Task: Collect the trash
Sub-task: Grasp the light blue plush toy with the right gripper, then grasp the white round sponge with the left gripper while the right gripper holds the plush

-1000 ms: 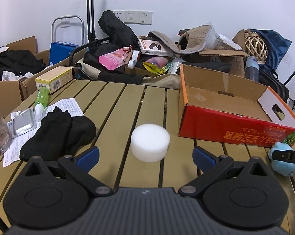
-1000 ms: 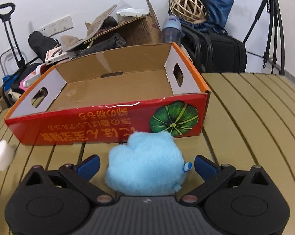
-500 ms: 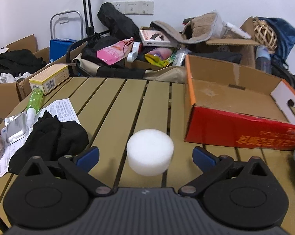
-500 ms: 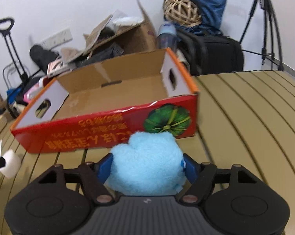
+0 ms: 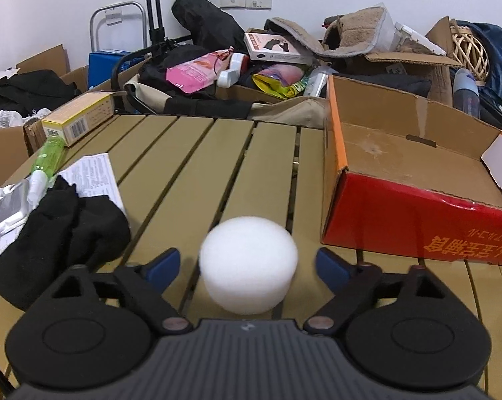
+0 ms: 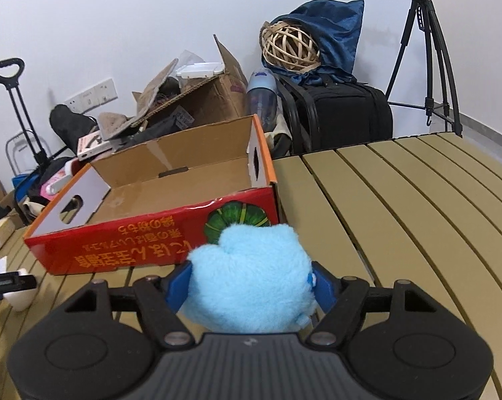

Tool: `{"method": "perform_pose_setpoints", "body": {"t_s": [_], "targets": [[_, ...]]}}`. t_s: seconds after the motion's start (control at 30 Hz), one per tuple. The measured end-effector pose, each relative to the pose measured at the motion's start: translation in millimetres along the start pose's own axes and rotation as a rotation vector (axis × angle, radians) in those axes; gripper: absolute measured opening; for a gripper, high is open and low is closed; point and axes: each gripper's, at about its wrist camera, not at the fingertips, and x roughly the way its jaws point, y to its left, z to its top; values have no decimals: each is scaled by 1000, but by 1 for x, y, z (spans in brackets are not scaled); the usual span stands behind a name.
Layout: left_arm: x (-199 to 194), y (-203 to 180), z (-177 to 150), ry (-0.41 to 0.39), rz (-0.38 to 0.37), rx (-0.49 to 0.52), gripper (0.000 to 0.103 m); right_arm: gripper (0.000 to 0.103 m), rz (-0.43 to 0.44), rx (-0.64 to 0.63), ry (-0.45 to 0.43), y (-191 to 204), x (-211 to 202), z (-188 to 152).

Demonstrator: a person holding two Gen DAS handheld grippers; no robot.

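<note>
The right gripper (image 6: 252,283) pinches a fluffy light-blue ball (image 6: 251,280) in front of the red cardboard box (image 6: 144,233). The left gripper (image 5: 247,265) is spread wide around a round white foam puck (image 5: 248,263) on the slatted table (image 5: 197,166).

Bright, even room light with soft shadows. The white foam puck (image 5: 248,263) looks motion-blurred. Fisheye bends the edges, corners dark.

Slats (image 5: 197,166) bare mid-table; red box (image 5: 417,233) blocks right, black cloth (image 5: 57,230) left
</note>
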Motion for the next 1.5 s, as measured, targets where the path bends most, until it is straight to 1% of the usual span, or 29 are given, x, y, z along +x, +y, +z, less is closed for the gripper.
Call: {"method": "perform_pose_setpoints", "body": {"t_s": [0.07,0.1,0.17,0.27,0.53,0.9,1.23,1.5], "targets": [[3,-1,0,12,-5,-1,64,73,15,0,-7,-1,-6,-3],[4,-1,-1,14,-8,-2,59,73,21,-3,-10,0,-9,-4],[3,-1,-2,0,-8,-2,58,73,34,-5,-16,1,-14,-6],[-5,1,-2,-28,-11,-3,57,73,54,-8,-26,3,-23,-9],[-28,1,-5,-57,-7,13,57,73,65,-10,-27,6,-37,-16],[-78,3,-24,-99,-28,43,57,73,79,10,-25,7,-70,-29],[-130,15,-49,-125,-60,47,57,73,88,0,-31,17,-109,-51],[-173,20,-82,-143,-88,73,57,73,100,2,-23,18,-142,-74]]}}
